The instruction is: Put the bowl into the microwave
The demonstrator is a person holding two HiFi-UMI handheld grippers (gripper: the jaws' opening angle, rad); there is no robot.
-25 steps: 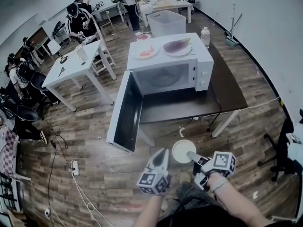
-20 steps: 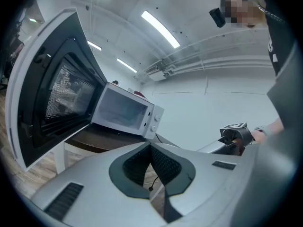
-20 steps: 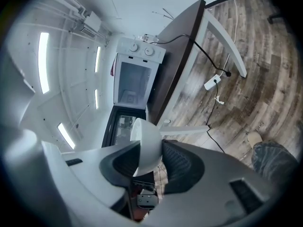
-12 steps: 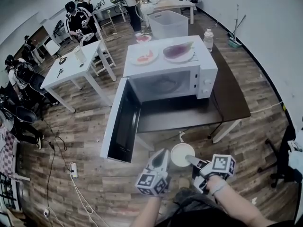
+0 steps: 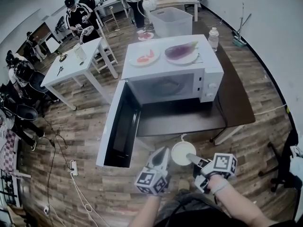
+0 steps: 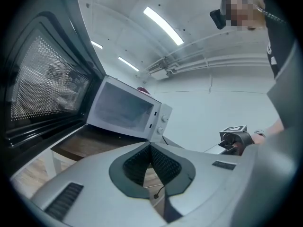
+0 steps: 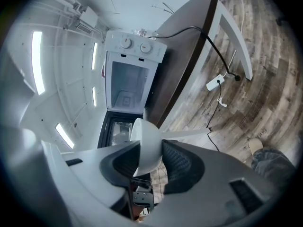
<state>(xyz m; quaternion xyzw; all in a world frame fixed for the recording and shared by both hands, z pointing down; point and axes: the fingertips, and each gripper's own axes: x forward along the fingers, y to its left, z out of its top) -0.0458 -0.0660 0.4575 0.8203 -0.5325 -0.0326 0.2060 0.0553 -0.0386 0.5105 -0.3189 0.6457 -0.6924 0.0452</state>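
Observation:
A white microwave (image 5: 173,82) stands on a dark brown table (image 5: 236,96), its door (image 5: 117,129) swung wide open to the left. My right gripper (image 5: 191,156) is shut on the rim of a white bowl (image 5: 182,152), which hangs over the floor just in front of the table. In the right gripper view the bowl (image 7: 146,145) sits edge-on between the pads, with the open microwave cavity (image 7: 127,86) ahead. My left gripper (image 5: 163,152) hovers just left of the bowl, shut and empty. In the left gripper view its pads (image 6: 161,162) meet before the microwave (image 6: 127,111).
On the microwave's top lie a plate with an eggplant (image 5: 181,51) and a plate of red food (image 5: 145,57). A water bottle (image 5: 214,38) stands behind it, and a clear bin (image 5: 171,21) farther back. A white table (image 5: 73,65) and seated people are at left. Cables (image 5: 78,183) run across the floor.
The microwave and table have come closer and sit larger in the head view. Both grippers have advanced toward it together, the bowl still held in the right one.

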